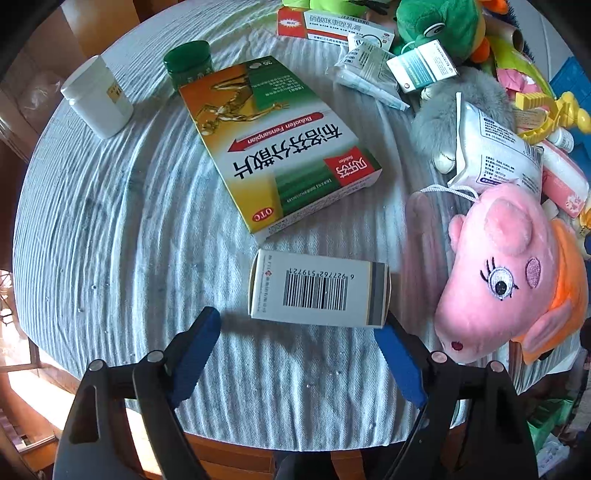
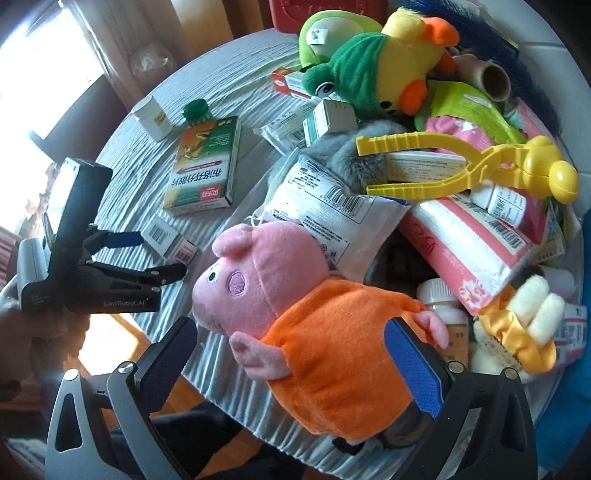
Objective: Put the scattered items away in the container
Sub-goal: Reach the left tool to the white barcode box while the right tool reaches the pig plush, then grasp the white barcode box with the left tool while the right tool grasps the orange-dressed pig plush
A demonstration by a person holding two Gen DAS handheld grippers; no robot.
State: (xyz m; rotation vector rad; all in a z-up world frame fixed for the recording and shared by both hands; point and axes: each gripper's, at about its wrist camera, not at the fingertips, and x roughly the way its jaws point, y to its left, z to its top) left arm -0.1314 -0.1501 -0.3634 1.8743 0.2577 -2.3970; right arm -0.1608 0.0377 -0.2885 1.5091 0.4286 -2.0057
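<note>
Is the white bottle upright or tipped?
Upright: the white bottle stands on its base on the cloth, cap on top, beside the green-capped bottle.

The frog (image 1: 439,26) is cut off by the left wrist view's top edge. The pig (image 2: 295,306) covers part of the white pouch (image 2: 332,214) in the right wrist view, and a bottle (image 2: 443,306) behind it shows only in part. Print on the far red box (image 2: 288,83) is too small to read. The blue bin (image 1: 570,79) at far right is mostly hidden.
</note>
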